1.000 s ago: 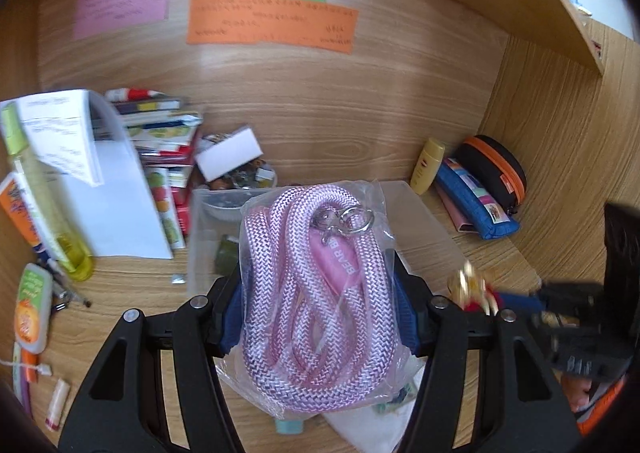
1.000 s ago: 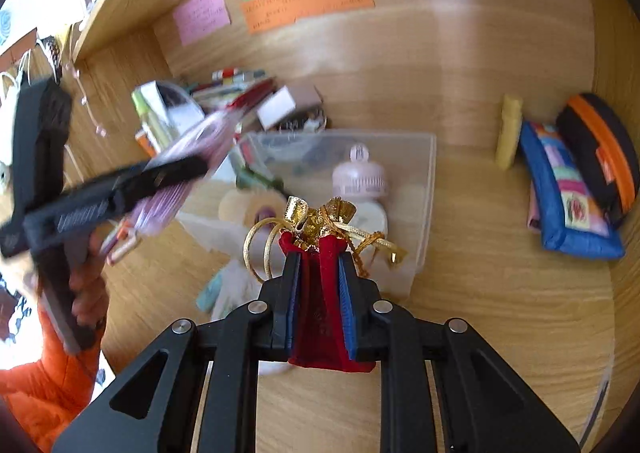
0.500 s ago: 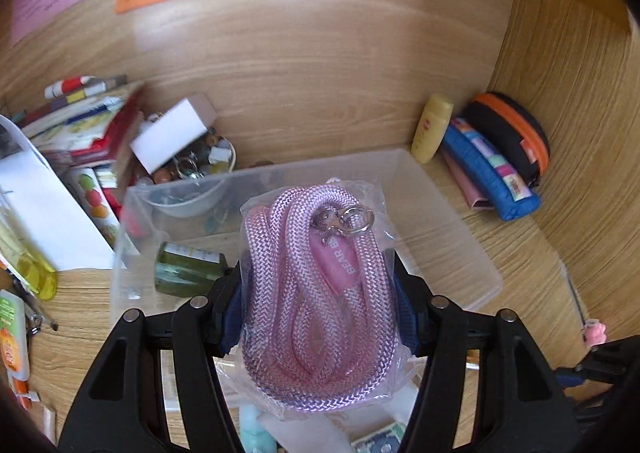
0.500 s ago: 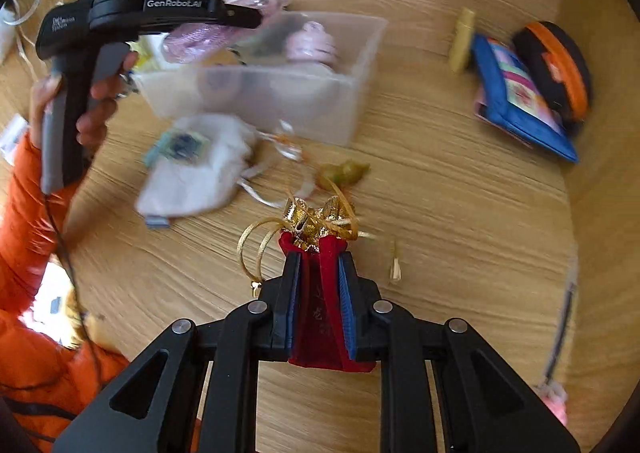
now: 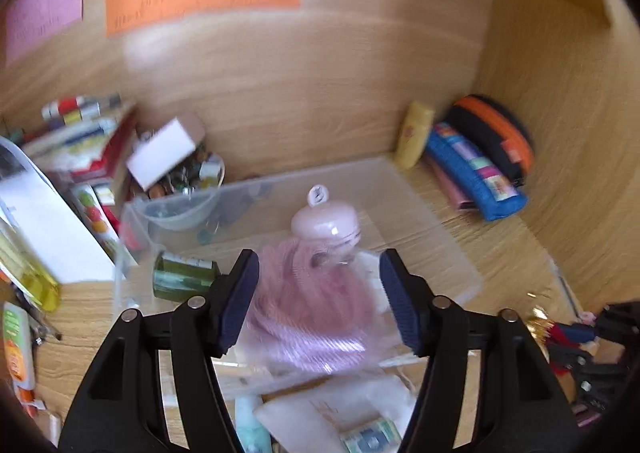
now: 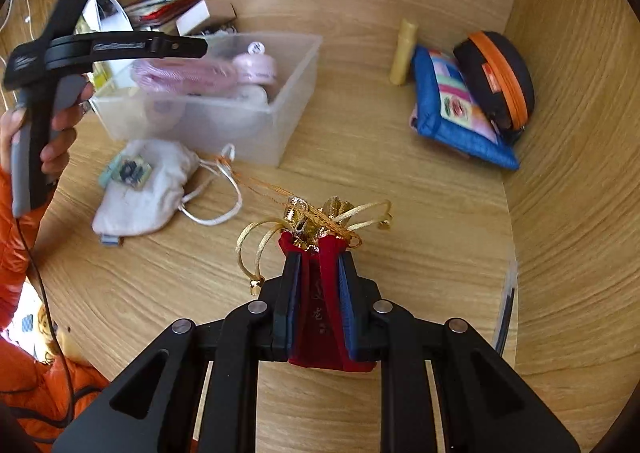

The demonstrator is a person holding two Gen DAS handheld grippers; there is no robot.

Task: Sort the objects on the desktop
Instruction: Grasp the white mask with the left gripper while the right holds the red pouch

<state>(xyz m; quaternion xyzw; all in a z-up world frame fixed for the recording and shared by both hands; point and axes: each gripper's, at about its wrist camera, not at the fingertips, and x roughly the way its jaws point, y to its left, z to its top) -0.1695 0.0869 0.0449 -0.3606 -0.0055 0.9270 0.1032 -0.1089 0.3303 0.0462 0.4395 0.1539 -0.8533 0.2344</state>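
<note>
Right gripper (image 6: 320, 289) clamped on red pouch (image 6: 320, 317), low over desk's near edge: keep hold | left gripper (image 5: 320, 301) spread apart above clear bin (image 5: 420, 209); pink rope bag (image 5: 312, 313) dropping in: lift straight up.

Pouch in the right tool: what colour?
Red pouch with gold ribbon, clearest in the right wrist view.
</note>
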